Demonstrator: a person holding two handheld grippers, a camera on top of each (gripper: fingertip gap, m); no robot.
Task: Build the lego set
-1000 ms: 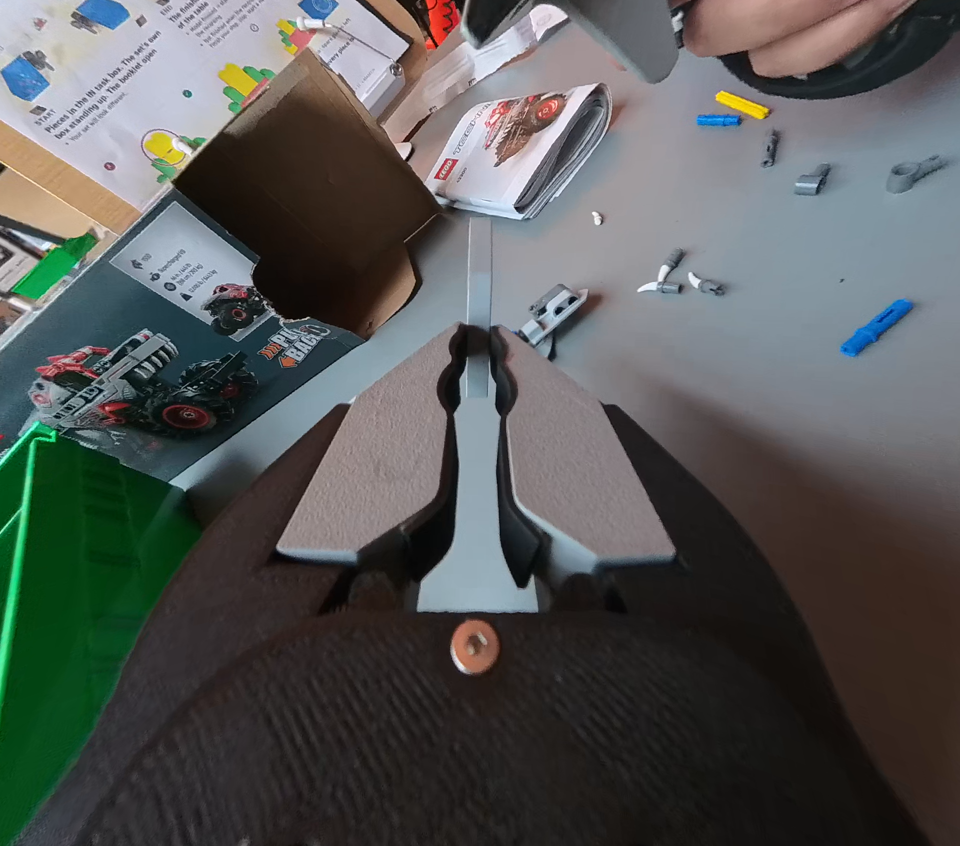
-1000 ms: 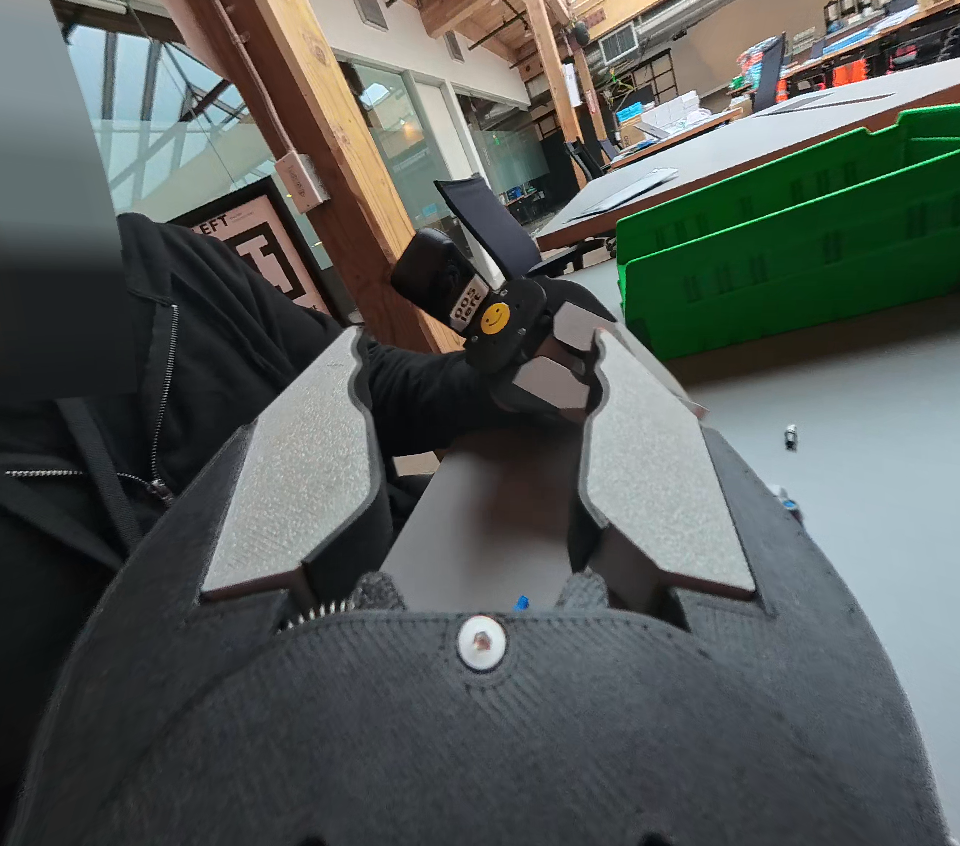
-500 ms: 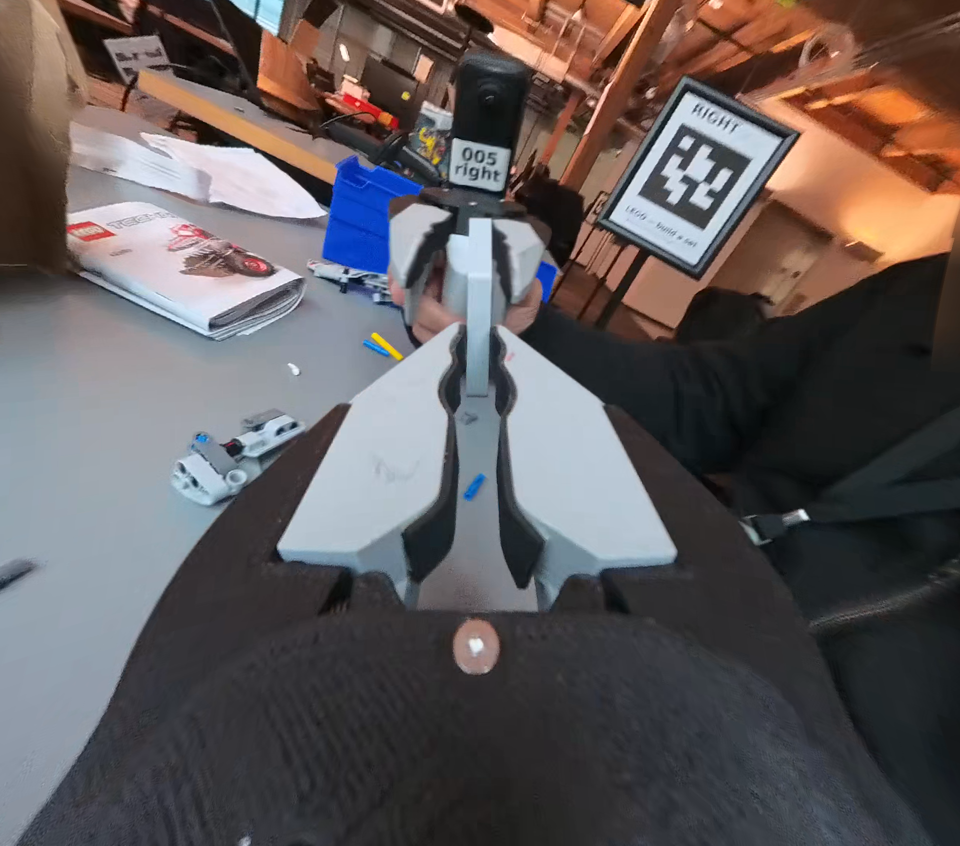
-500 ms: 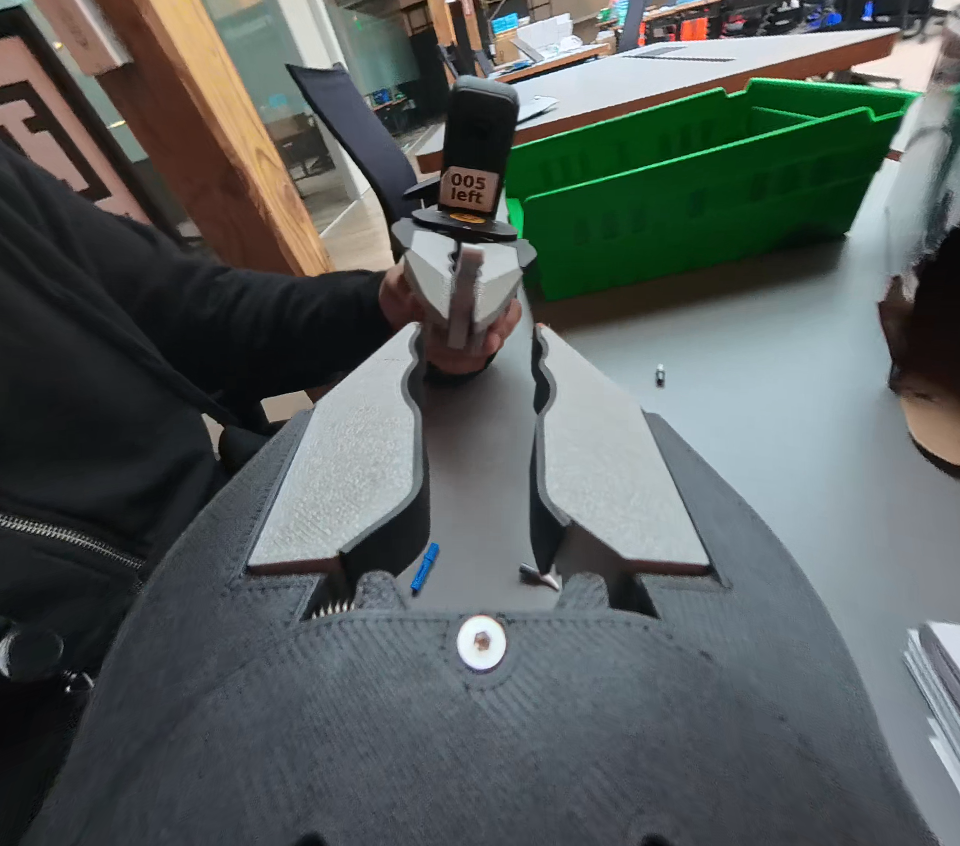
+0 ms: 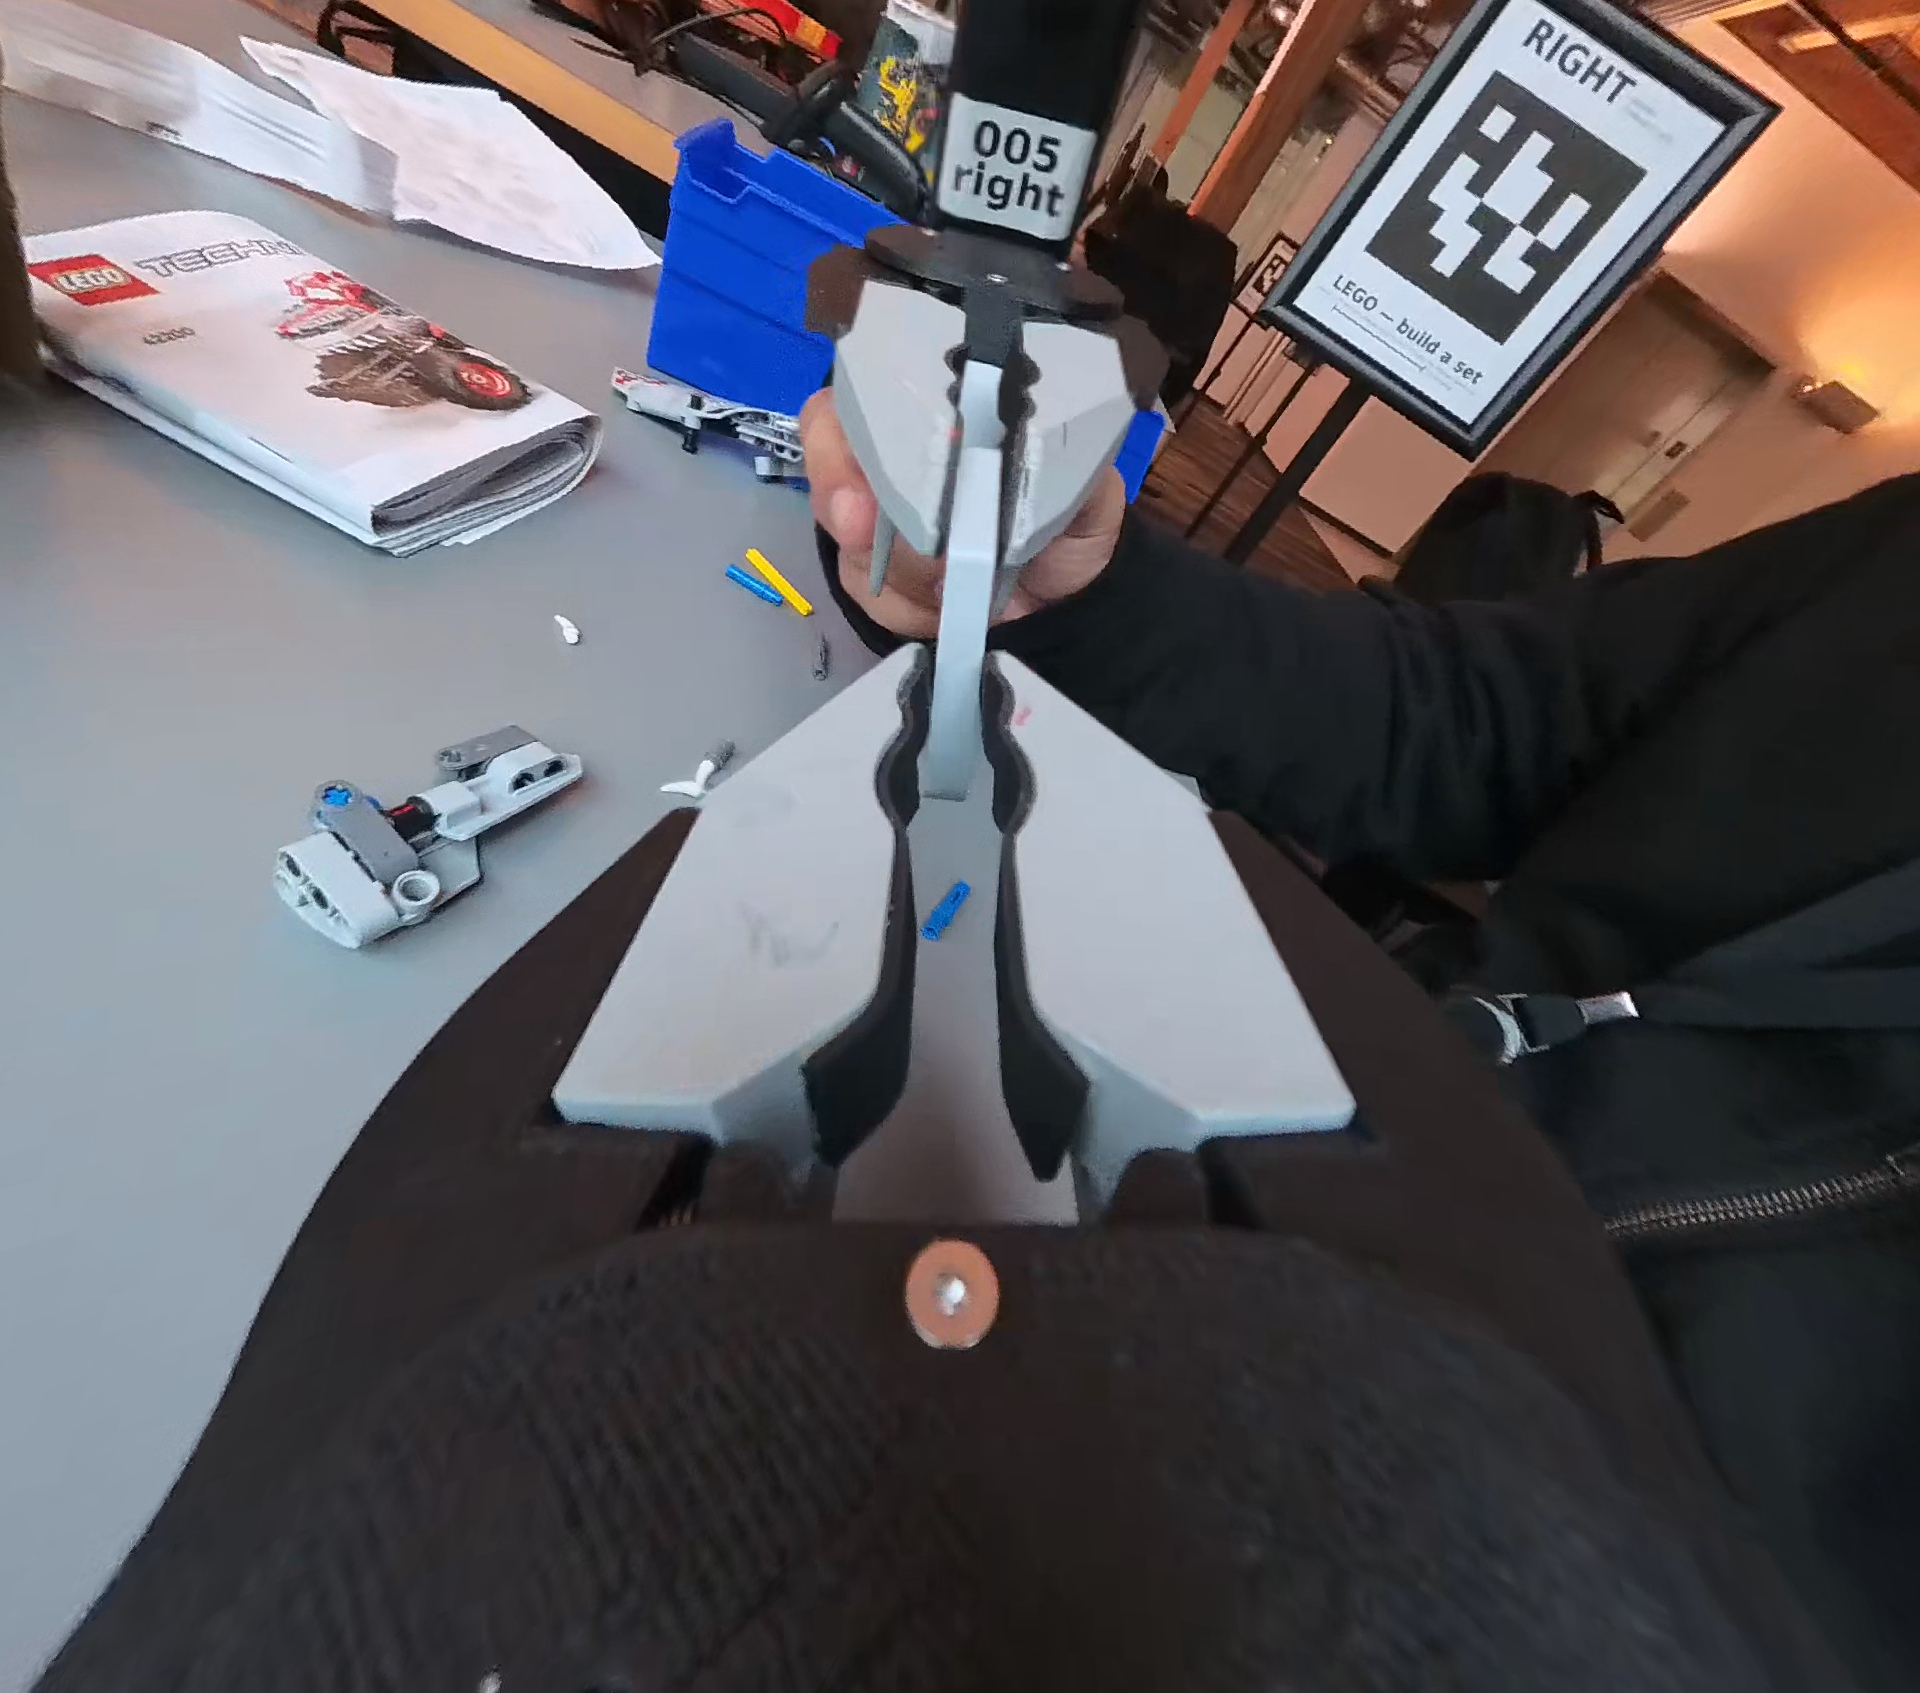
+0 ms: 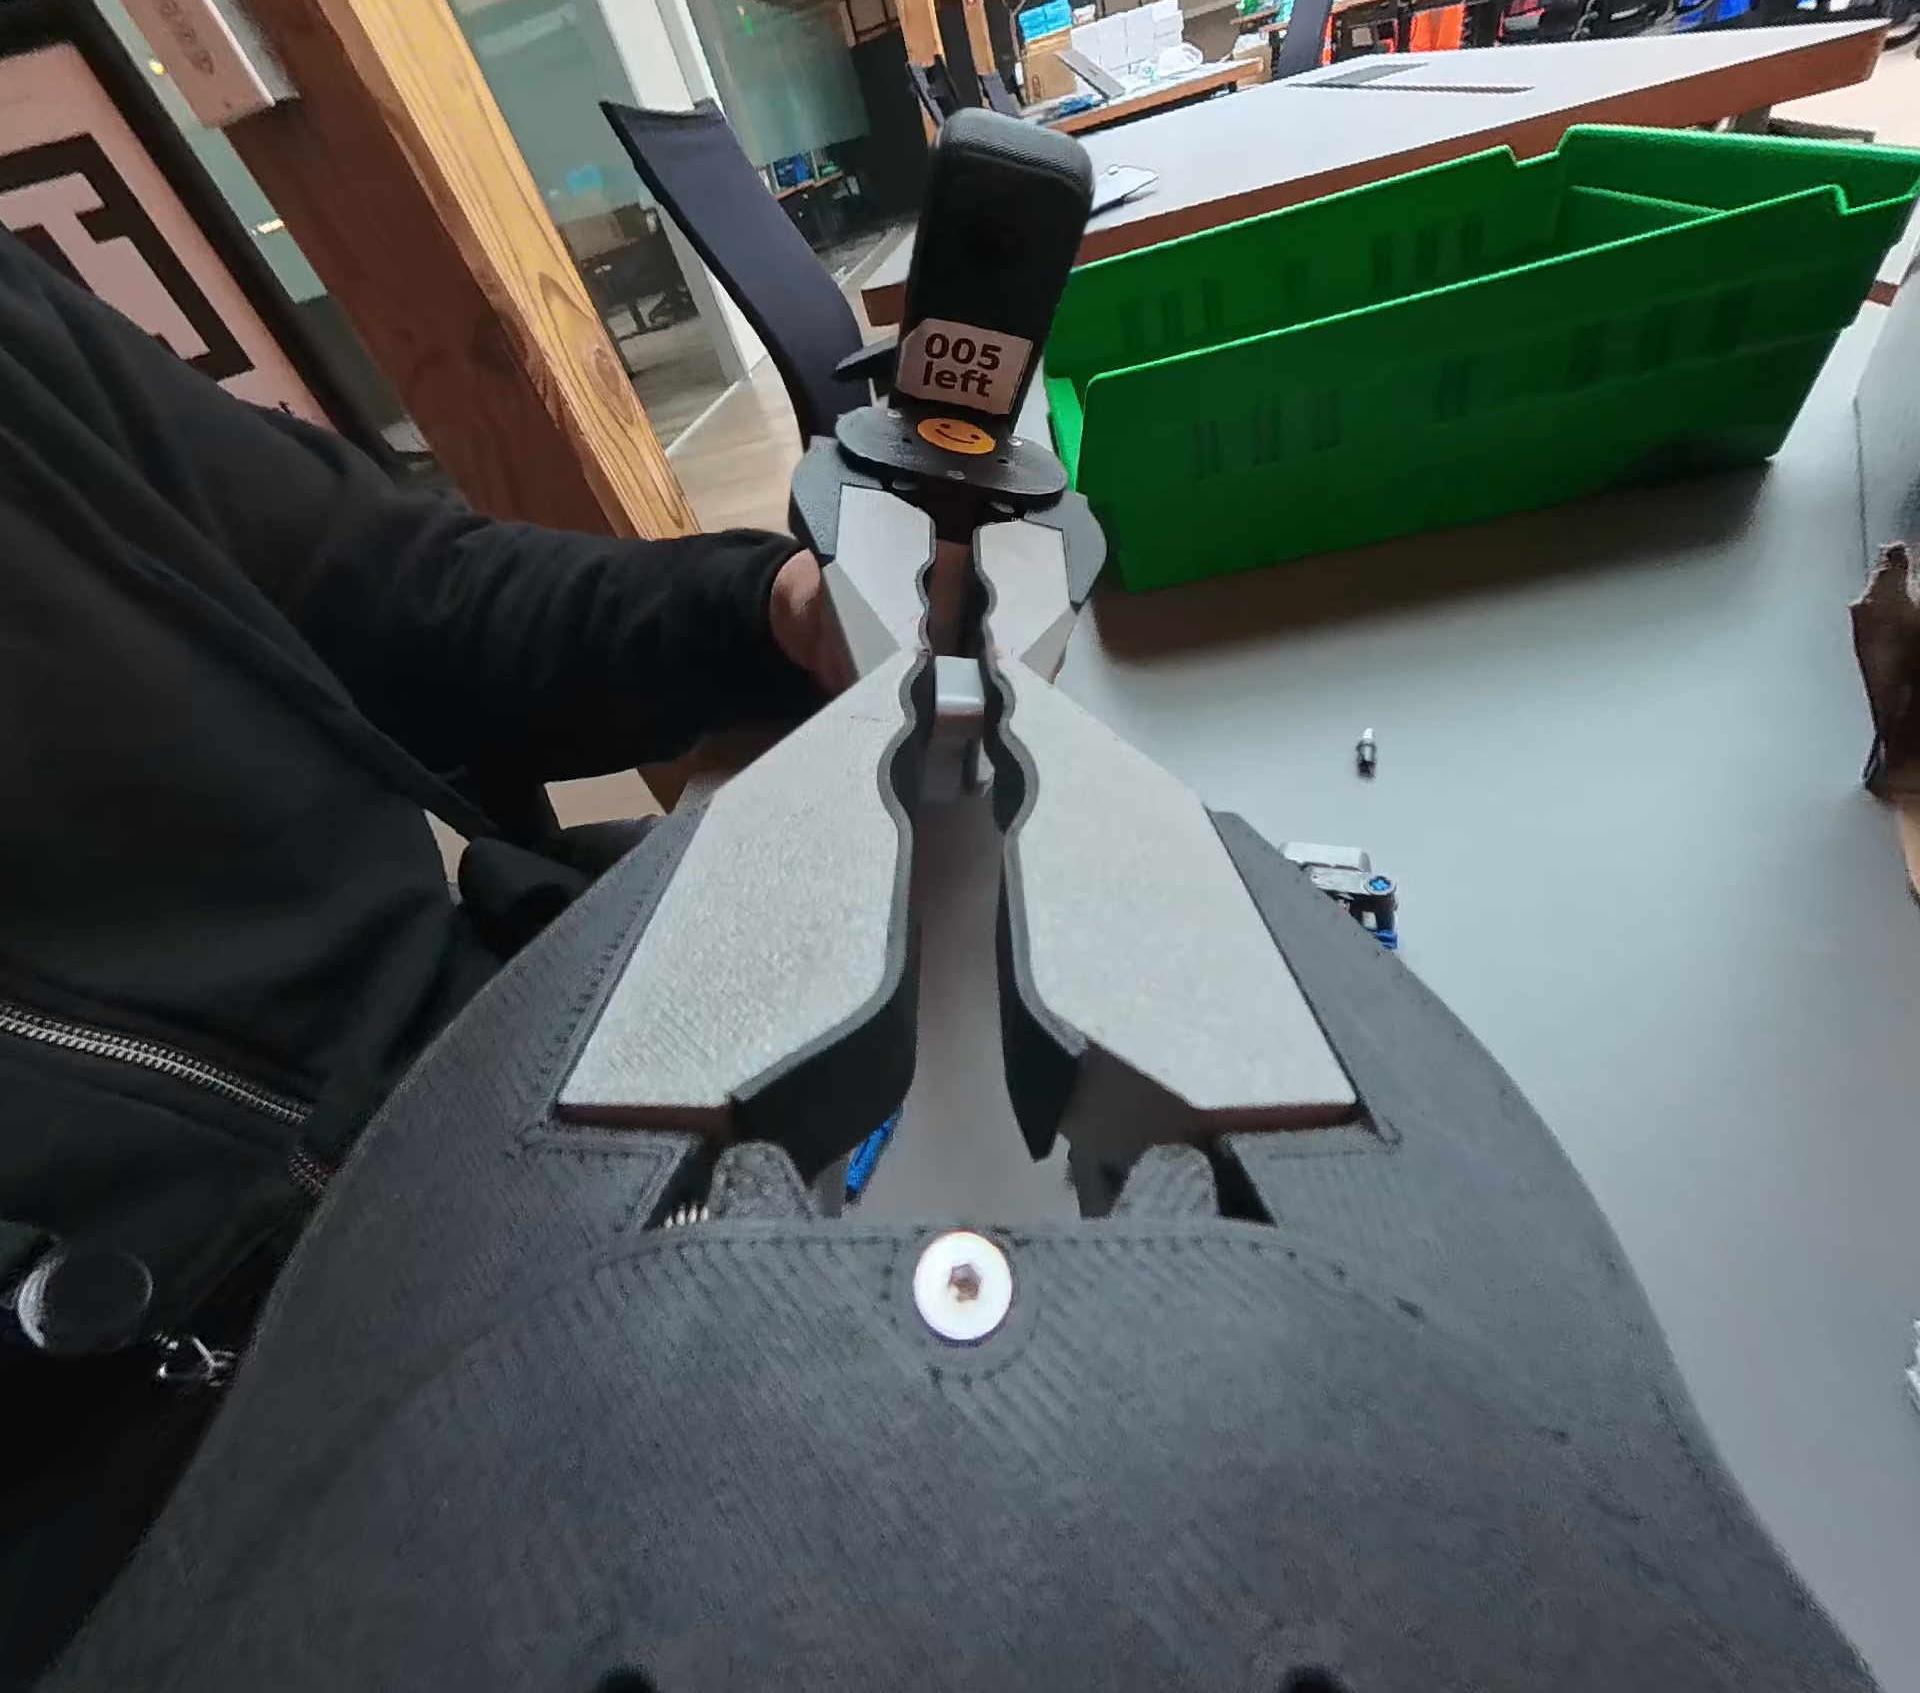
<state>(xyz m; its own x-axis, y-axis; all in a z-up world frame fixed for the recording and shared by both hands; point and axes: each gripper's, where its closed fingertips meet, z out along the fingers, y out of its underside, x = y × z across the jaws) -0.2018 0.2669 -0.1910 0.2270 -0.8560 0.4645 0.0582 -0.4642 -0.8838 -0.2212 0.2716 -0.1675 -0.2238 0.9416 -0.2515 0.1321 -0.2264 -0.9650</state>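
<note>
My left gripper (image 5: 951, 672) is shut on one end of a flat grey strip (image 5: 961, 604). My right gripper (image 6: 956, 664) faces it tip to tip and is shut on the strip's other end (image 6: 954, 724). Each gripper shows in the other's view, held in a hand: the right one (image 5: 971, 490) and the left one (image 6: 951, 594). A small grey partly built Lego assembly (image 5: 416, 833) lies on the grey table (image 5: 156, 708) to the left; its edge also shows in the right wrist view (image 6: 1351, 890). A blue pin (image 5: 945, 911) lies below the strip.
A folded instruction booklet (image 5: 301, 376) and loose papers lie at the far left. A blue bin (image 5: 758, 293) stands behind. Yellow and blue axles (image 5: 774, 583) and white teeth (image 5: 566, 630) are scattered. Green bins (image 6: 1455, 376) stand beyond. A dark pin (image 6: 1364, 750) lies alone. Less than 4 cm separates the two grippers' tips.
My left gripper swung up from the table to face the right one, still holding the strip. My right gripper went from wide open to shut on the strip's free end.
</note>
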